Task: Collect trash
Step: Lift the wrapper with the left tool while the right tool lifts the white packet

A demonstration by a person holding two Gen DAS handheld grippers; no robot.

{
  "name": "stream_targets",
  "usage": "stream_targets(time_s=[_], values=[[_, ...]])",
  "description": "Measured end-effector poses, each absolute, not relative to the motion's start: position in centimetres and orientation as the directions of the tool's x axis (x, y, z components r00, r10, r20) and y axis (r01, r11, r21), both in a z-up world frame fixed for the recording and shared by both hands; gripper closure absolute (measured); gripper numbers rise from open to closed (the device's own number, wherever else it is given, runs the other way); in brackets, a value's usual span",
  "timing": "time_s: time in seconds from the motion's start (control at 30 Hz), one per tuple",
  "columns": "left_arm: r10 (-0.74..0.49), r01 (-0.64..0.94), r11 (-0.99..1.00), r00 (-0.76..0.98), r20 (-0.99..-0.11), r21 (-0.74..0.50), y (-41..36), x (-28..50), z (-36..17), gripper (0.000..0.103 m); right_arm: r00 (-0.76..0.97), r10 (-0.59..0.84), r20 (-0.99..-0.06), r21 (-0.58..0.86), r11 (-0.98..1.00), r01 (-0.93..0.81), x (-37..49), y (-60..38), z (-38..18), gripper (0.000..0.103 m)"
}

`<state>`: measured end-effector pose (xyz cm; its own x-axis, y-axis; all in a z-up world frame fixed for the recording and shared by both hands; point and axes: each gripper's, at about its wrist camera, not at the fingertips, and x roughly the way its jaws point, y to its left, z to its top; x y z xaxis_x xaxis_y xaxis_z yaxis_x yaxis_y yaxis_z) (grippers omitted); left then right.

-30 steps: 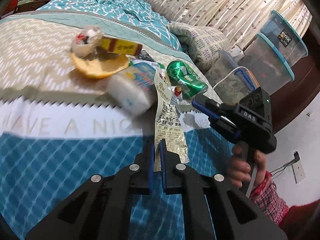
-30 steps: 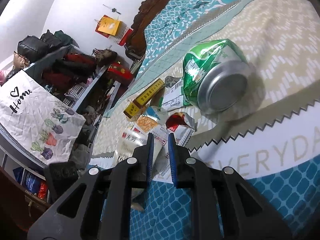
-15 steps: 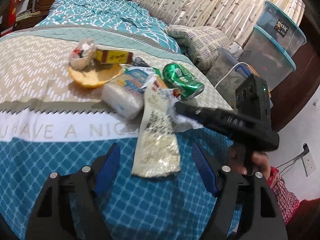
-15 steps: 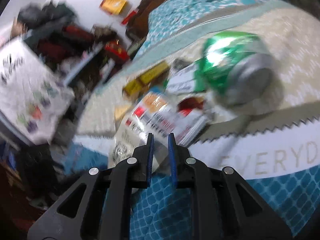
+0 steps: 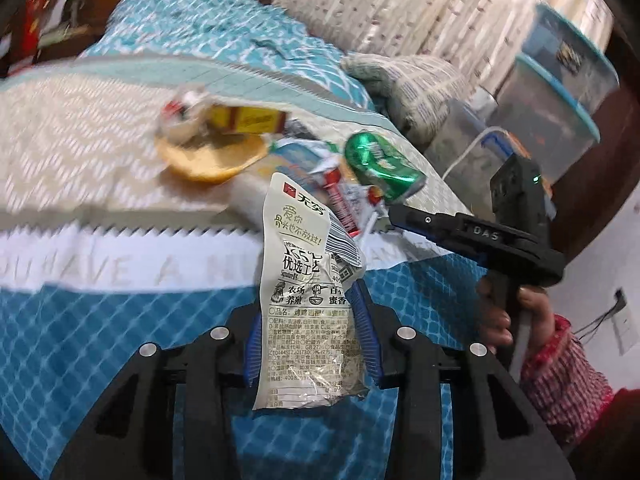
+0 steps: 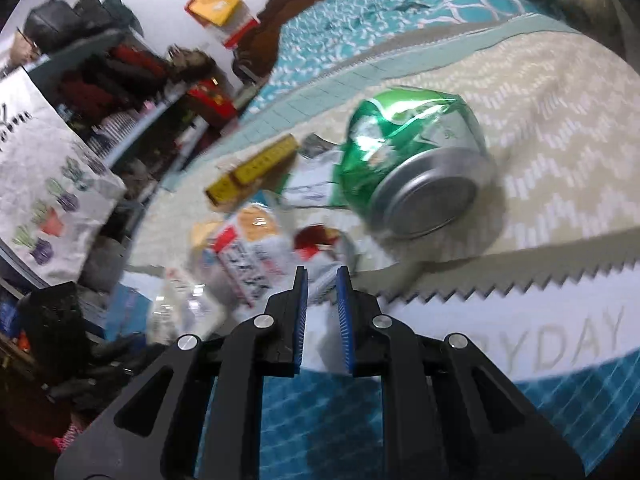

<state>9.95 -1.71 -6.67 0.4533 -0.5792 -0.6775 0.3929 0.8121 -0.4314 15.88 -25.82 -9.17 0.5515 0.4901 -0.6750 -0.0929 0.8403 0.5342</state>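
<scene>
On the bedspread [image 5: 80, 320] lies a heap of trash. It holds a dented green can [image 5: 380, 164] [image 6: 412, 168], a yellow box [image 5: 248, 120] [image 6: 256, 168], an orange peel [image 5: 208, 156] and small red-and-white wrappers [image 5: 340, 196] [image 6: 320, 240]. A long white snack wrapper [image 5: 304, 280] stands between the jaws of my left gripper [image 5: 308, 296]. Those jaws are closing, and both pads touch the wrapper's edges. My right gripper [image 6: 322, 271] [image 5: 394, 216] points at the small wrappers beside the can. Its jaws are a narrow gap apart and opening, with nothing pinched.
A patterned pillow [image 5: 408, 84] and stacked plastic storage boxes [image 5: 560, 92] sit past the bed's far right edge. A hand in a red plaid sleeve [image 5: 560, 364] holds the right gripper. Cluttered shelves [image 6: 100, 80] stand beyond the bed's other side.
My left jaws let the snack wrapper go and spread wide, then came back in around it across its width. My right gripper swung toward the small wrappers near the can.
</scene>
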Motion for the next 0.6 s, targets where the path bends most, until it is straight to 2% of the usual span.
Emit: stream_targets(time_s=[0.07,0.1,0.13,0.17,0.23,0.27,0.33,0.37,0.4,0.5,0.6], values=[[-0.585,0.364,0.810,0.439,-0.682,-0.460,-1.0,10.2,-7.3,0.065,0.539,0.470,-0.699,0.496,0.861,-0.108,16.8,-25.6,-9.2,0.064],[-0.597,0.354,0.802,0.432,-0.676,-0.481,-0.7,10.5,-7.3,0.065,0.545,0.464,-0.698,0.481,0.868,-0.122,17.1,-25.5,-9.1,0.039],[-0.593,0.353,0.805,0.439,-0.676,-0.477,-0.7,10.4,-7.2,0.065,0.551,0.469,-0.691,0.478,0.867,-0.138,17.5,-25.4,-8.9,0.027],[-0.583,0.354,0.812,0.444,-0.681,-0.465,-0.8,10.4,-7.2,0.065,0.549,0.476,-0.687,0.478,0.865,-0.152,17.7,-25.0,-8.8,0.028],[-0.573,0.364,0.818,0.449,-0.685,-0.445,-1.3,10.1,-7.1,0.065,0.511,0.498,-0.701,0.471,0.861,-0.193,18.3,-23.9,-9.0,0.040],[-0.567,0.369,0.822,0.453,-0.688,-0.434,-1.5,10.0,-7.0,0.065,0.507,0.492,-0.707,0.452,0.867,-0.210,18.1,-23.4,-8.9,0.042],[-0.555,0.372,0.829,0.459,-0.693,-0.418,-1.8,9.8,-6.9,0.065,0.463,0.509,-0.726,0.432,0.861,-0.268,17.3,-21.9,-8.9,0.078],[-0.554,0.372,0.830,0.460,-0.694,-0.416,-1.8,9.8,-6.9,0.065,0.451,0.513,-0.730,0.432,0.858,-0.278,16.9,-21.5,-8.9,0.080],[-0.549,0.369,0.833,0.463,-0.696,-0.412,-1.8,9.7,-6.9,0.065,0.463,0.498,-0.733,0.408,0.867,-0.287,16.1,-21.1,-8.8,0.089],[-0.546,0.366,0.835,0.464,-0.698,-0.410,-1.9,9.4,-6.8,0.065,0.490,0.526,-0.695,0.441,0.850,-0.288,14.1,-21.7,-8.1,0.094],[-0.550,0.377,0.832,0.466,-0.693,-0.408,-2.0,8.9,-6.1,0.065,0.524,0.537,-0.661,0.498,0.836,-0.230,12.5,-23.6,-7.6,0.094]])
